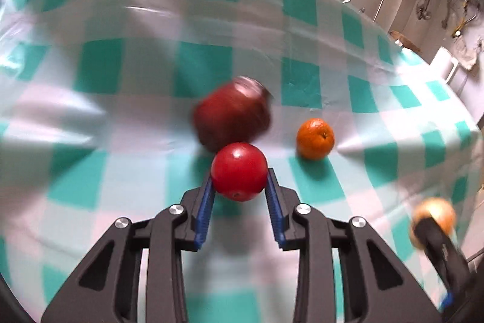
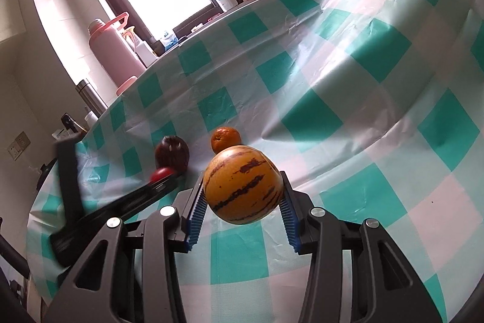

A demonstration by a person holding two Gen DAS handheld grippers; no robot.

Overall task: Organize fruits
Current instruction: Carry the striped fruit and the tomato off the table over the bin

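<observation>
Both sets of fingers are gripping fruit — left fingers [image 1: 239, 186] a red tomato [image 1: 239, 171], right fingers [image 2: 242, 196] a striped melon [image 2: 242, 185] — while beside the tomato, the orange [image 1: 315, 138] and dark apple [image 1: 231, 118] are still waiting on the table [image 1: 121, 117].

The tomato [image 1: 239, 174] is smooth and glossy; the orange [image 1: 315, 138], at its two o'clock, looks matt and pebbled. A shiny, creased plastic cloth [image 1: 151, 123] covers the desk. The tongs' [image 1: 239, 185] pads [image 1: 205, 208] are ribbed blue plastic.
</observation>
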